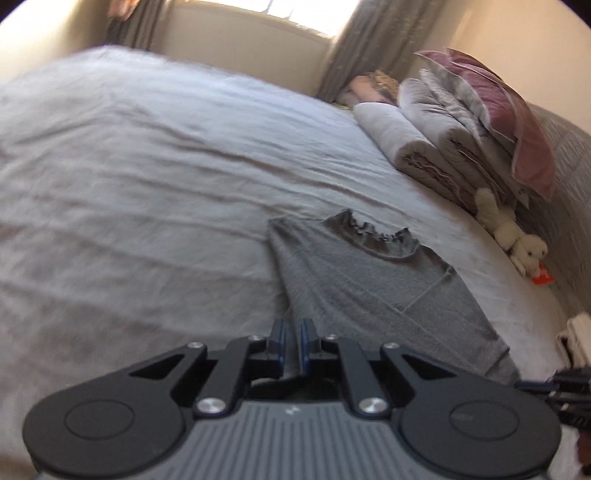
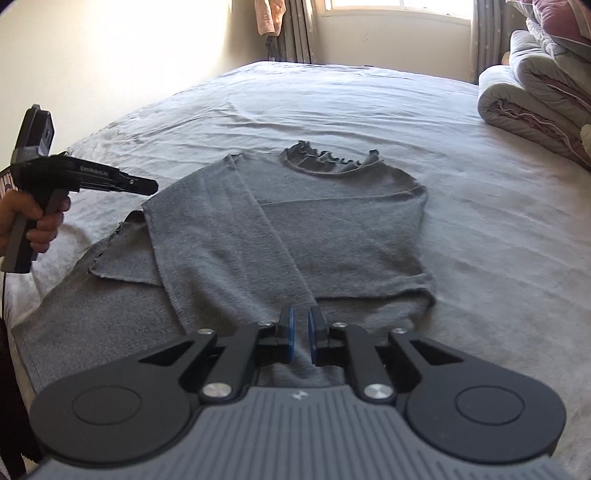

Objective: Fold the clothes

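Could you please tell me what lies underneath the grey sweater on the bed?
The grey sweater lies flat on the pale bedsheet, which shows all around it. One sleeve is folded across its front. Anything between sweater and sheet is covered.

sunlit window (image 2: 400, 7) with grey curtains (image 2: 295, 33) behind a wide bed (image 2: 480, 221).

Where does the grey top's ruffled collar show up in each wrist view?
Left wrist: ruffled collar right of centre, above the left claw.
Right wrist: ruffled collar centre, upper-middle, beyond the right claw.
Shared landmark: rolled bedding at the right.
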The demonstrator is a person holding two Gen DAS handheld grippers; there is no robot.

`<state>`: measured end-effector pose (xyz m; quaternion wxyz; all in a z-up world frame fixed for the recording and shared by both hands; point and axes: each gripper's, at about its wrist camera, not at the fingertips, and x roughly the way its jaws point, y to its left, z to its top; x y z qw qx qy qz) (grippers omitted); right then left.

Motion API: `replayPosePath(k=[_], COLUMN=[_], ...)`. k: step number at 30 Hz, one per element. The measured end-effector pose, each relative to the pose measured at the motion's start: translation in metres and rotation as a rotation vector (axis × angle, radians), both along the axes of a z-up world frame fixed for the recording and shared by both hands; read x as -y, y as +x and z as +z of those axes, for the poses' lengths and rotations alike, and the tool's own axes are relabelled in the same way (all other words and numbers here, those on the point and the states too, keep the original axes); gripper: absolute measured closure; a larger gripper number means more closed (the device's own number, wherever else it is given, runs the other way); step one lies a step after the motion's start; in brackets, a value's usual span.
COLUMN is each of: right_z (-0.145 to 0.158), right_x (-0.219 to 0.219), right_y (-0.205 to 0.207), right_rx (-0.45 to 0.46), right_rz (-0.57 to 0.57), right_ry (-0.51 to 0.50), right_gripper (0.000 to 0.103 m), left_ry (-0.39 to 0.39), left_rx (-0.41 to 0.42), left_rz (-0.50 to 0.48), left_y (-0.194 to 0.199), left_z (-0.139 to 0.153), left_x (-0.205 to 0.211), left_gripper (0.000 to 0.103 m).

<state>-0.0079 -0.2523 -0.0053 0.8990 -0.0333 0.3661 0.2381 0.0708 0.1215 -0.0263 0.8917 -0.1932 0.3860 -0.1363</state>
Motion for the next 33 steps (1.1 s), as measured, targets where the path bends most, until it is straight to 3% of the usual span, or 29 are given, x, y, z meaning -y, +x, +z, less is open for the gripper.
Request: replayPosePath(k=[5,8,11,14,18,25,28,29,30,33], right_z=[0.001,0.002,0.004,0.006,0.001,-0.015,-0.022,-0.024,-0.026,-0.026], right_x=[-0.017,-0.028,-0.045,-0.071,-0.105,-0.153,-0.174,-0.181,-0.188,-0.178], right_y=[0.002,0.003,0.003,0.003,0.009,0.024,0.03,0.032,0.034,0.042], right_rx=[-0.001,0.0,0.015,0.048,0.085,0.12,0.136,0.141,0.146,0.127], right_rz=[0.025,0.044,0.073,0.121,0.154,0.166,0.17,0.172,0.173,0.116], right_ry=[0.025,0.051,0.065,0.07,0.049,-0.017,-0.045,-0.054,-0.063,-0.014], right_gripper=[0.087,0.086,0.081,0.062,0.062,0.062,0.067,0.08,0.1,0.102], left_ry=[-0.283,-0.429,-0.492,-0.558,-0.636,-0.663,-0.665,-0.666,-0.669,-0.704], left_rx=[-0.184,-0.262,-0.269,-0.274,-0.287,-0.289,-0.289,-0.289,-0.29,-0.304], left_rz=[0.105,0.197,0.258,0.305,0.337,0.397,0.402,0.403,0.405,0.416], left_y=[-0.003,-0.008,-0.01,-0.011,-0.01,-0.01,-0.009,-0.009,-0.009,-0.012], left_z=[-0.018,-0.033,-0.041,-0.046,-0.053,-0.055,-0.055,-0.055,-0.055,-0.058], left_x=[-0.02,-0.028,-0.03,-0.028,-0.02,-0.012,-0.011,-0.011,-0.012,-0.015], left_gripper=[0.091,0.078,0.065,0.062,0.062,0.062,0.062,0.062,0.062,0.061])
